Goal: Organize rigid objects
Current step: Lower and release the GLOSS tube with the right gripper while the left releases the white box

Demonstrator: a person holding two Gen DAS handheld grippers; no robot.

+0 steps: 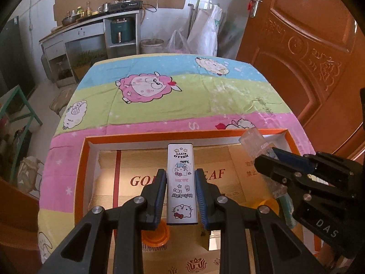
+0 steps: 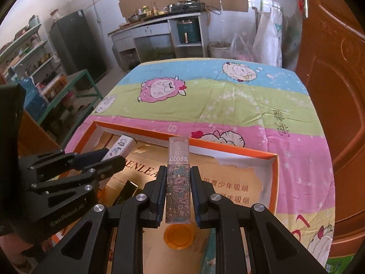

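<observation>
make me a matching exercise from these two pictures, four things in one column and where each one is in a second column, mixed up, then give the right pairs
Things:
1. Hello Kitty box
2. Gloss tube
3. orange cap
4. orange tray

Places:
A. on the cartoon sheep cloth
B. clamped in the left gripper
C. lying in the tray below the gripper
D. clamped in the right gripper

Pairs: 1-B, 2-D, 3-C, 4-A

We see a white cartoon-cat box [image 1: 181,183], a clear tube [image 2: 178,182] with a floral print, an orange-rimmed tray [image 1: 182,134], and a tablecloth [image 1: 173,98] striped blue, green and pink with pink and white sheep.
</observation>
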